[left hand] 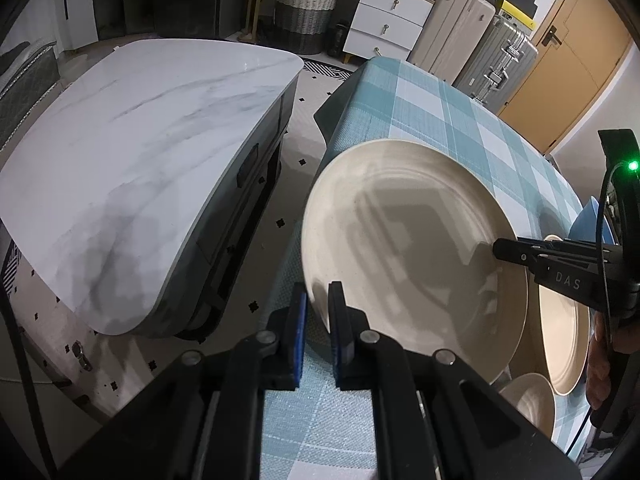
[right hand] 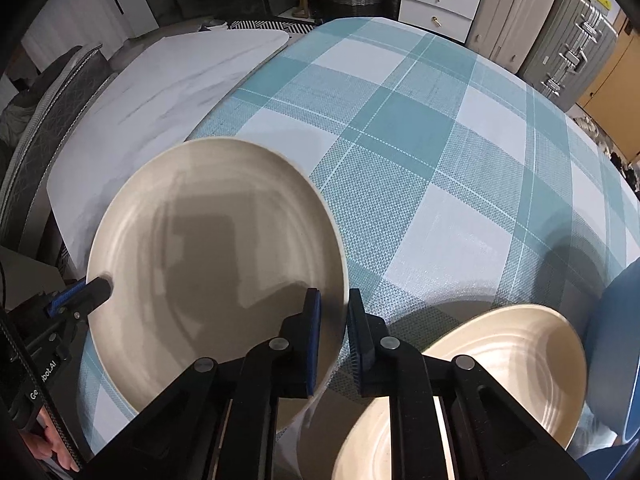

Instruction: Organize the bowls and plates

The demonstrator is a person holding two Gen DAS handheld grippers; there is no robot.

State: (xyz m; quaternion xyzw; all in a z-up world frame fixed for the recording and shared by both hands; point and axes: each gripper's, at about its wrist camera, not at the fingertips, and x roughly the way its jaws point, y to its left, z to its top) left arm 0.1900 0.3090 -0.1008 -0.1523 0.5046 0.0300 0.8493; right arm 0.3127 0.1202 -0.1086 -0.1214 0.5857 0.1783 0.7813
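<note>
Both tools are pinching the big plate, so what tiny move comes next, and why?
Probably lift the big cream plate a little, both sides together. The left tool and right tool each clamp opposite rims, and it hangs over the checked table's edge. Another plate lies beside it, perhaps where it goes.

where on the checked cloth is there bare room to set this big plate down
The far half of the checked cloth, beyond the big plate and towards the suitcases, is bare. The marble table alongside is bare too. The near right is crowded: a second plate lies there, with a bowl by it.
</note>
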